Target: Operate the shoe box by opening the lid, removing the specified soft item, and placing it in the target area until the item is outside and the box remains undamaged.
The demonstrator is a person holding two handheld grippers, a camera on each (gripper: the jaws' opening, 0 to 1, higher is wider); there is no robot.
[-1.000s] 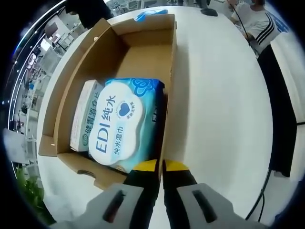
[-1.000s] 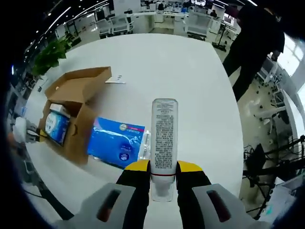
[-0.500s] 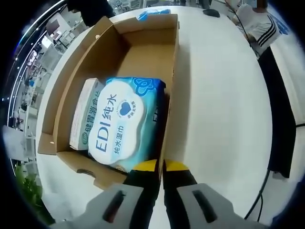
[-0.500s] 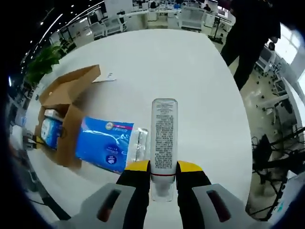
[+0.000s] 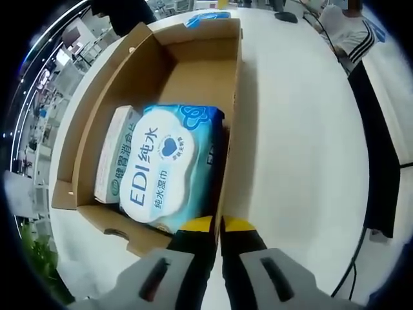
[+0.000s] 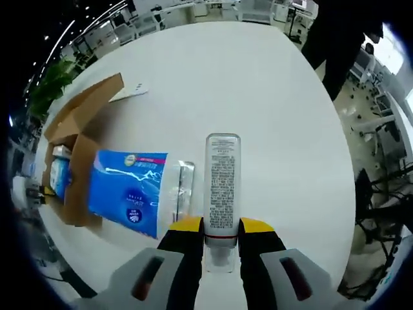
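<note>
- The left claw (image 5: 218, 226) keeps its place at the near right corner of the open shoe box (image 5: 233, 84). Its jaws are pressed together on the right wall's edge, and nothing in that view has shifted over the last second, so it reads as steadying the box.
- Inside the box, a blue pack of wet wipes (image 5: 169, 168) lies against the right wall with a pale flat carton (image 5: 116, 155) touching its left side. The far half of the box floor is bare.
- The box wall at the claw looks unbent, a fair sign the box is unharmed so far.
- The right claw (image 6: 221, 227) is clamped on the capped end of a white tube (image 6: 222, 187), which points away along the jaws.
- Over the last second the blue packet (image 6: 129, 194) lying on the white surface (image 6: 271, 110) has grown larger and slid toward the tube, and the box has drawn off to the left edge. This is the camera travelling, so the tube is being carried away from the box.
- The tube is already outside, so placing it seems to be what remains.
- Open room lies right of and beyond the tube, where the surface is bare. The blue packet sits just beside the tube on the left, and a small white card (image 6: 132, 92) lies farther off by the lid.
</note>
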